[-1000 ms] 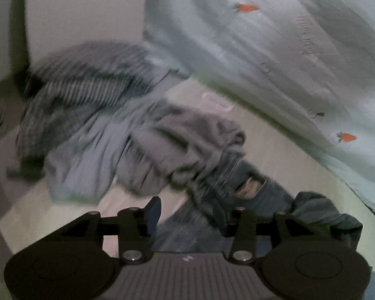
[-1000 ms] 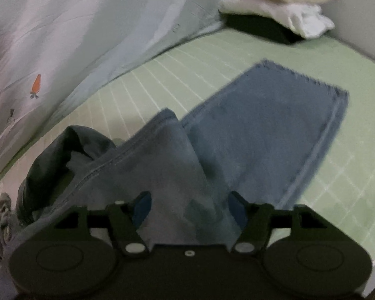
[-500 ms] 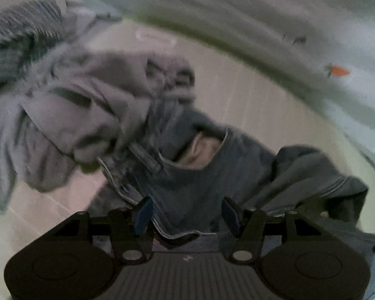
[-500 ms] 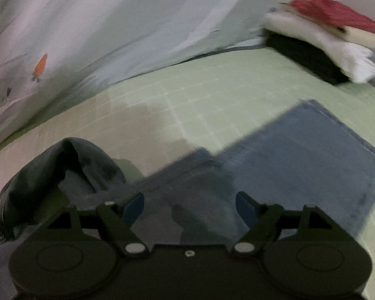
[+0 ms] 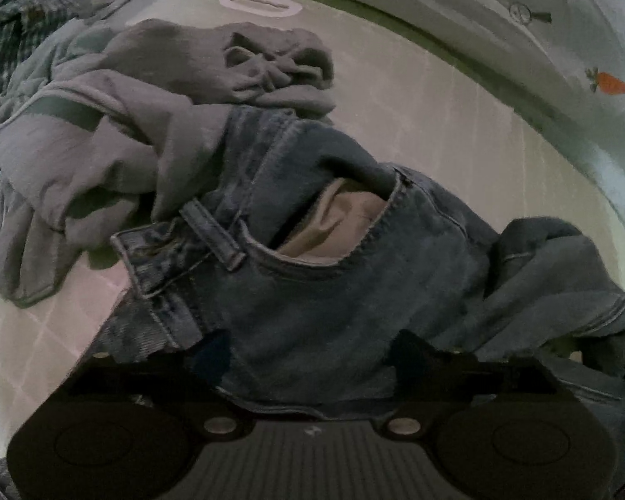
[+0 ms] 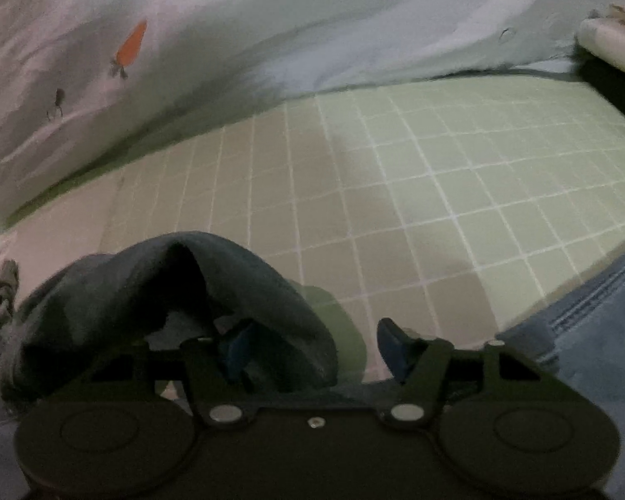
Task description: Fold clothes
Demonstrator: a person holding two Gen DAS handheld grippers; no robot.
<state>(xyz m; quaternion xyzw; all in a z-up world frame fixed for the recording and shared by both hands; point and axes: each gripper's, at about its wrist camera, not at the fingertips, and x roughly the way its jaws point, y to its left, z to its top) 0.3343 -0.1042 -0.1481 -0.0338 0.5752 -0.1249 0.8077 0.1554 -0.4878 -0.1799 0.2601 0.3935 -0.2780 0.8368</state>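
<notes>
The jeans (image 5: 312, 283) lie bunched on the checked bed sheet (image 6: 437, 175), waistband at 9 o'clock of the left claw (image 5: 308, 354), whose jaws stand wide over the denim. The right claw (image 6: 312, 346), also wide, straddles a raised fold of them. A grey garment (image 5: 104, 133) at 11 o'clock touches the waistband; a grab there could, I judge, drag it along or catch only one layer.

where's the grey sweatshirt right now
In the left wrist view, the grey sweatshirt lies crumpled at upper left, overlapping the jeans' waistband.
</notes>
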